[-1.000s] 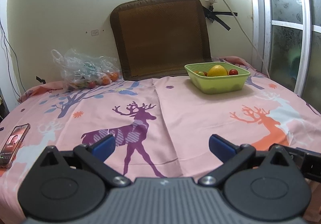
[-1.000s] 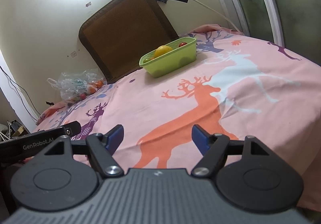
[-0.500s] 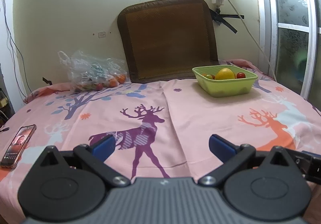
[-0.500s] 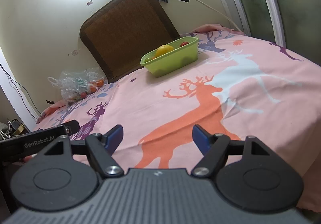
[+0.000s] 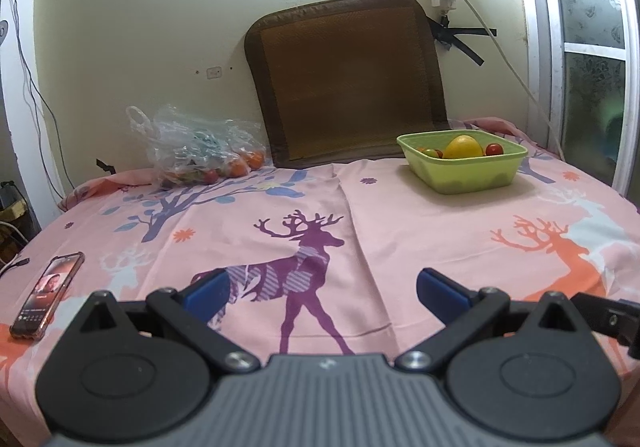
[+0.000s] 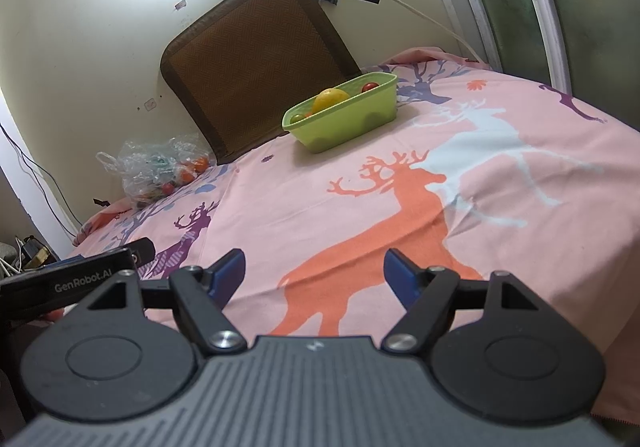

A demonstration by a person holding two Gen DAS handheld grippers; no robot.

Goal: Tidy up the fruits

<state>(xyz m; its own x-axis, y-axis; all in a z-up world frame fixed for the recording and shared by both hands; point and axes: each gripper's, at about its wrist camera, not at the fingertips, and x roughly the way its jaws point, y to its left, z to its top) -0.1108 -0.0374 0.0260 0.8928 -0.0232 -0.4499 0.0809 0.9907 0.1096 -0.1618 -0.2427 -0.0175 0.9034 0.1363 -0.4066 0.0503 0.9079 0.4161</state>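
Note:
A green plastic basket (image 5: 466, 173) (image 6: 348, 119) sits at the far right of the pink deer-print cloth (image 5: 360, 223) (image 6: 320, 207). It holds a yellow fruit (image 5: 463, 147) (image 6: 329, 98) and small red and green fruits. A clear plastic bag (image 5: 196, 151) (image 6: 156, 169) with orange and red fruits lies at the far left by the wall. My left gripper (image 5: 322, 289) hovers open over the near edge, nothing between its blue pads. To its right, my right gripper (image 6: 314, 273) is open and empty too, low over the cloth.
A phone (image 5: 48, 295) with a lit screen lies at the near left edge. A brown woven mat (image 5: 344, 83) (image 6: 256, 63) leans on the wall behind the basket. The other gripper's black body (image 6: 68, 279) shows at the left of the right wrist view. A glass door (image 5: 592, 47) stands at the right.
The left gripper's view has swung left, so the basket and bag sit further right in it. The right gripper has barely moved. Both stay open.

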